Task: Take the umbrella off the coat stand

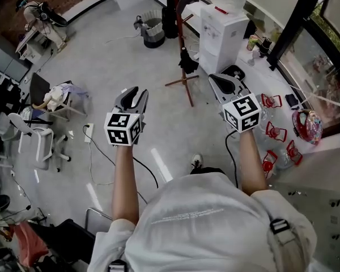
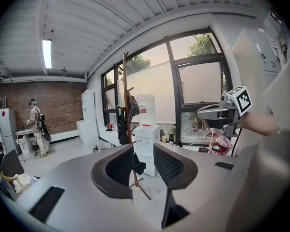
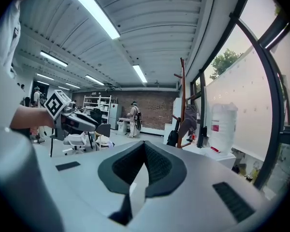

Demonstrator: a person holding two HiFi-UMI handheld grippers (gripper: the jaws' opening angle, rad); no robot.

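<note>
Left gripper (image 1: 136,94) fingers apart, empty; right gripper (image 1: 225,80) fingers together, empty; both well apart from coat stand (image 2: 125,76)

Grey floor (image 1: 110,61): coat stand (image 1: 185,86) (cross base), water dispenser (image 1: 222,35), power strip (image 1: 88,132).

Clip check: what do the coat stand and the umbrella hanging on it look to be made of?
Coat stand: probably wood, reddish-brown like stained timber; slim pole, angled pegs, spread feet. Metal painted brown is possible. Umbrella: black matte fabric, likely synthetic, hanging as a limp folded bundle; its handle is too small to judge.
</note>
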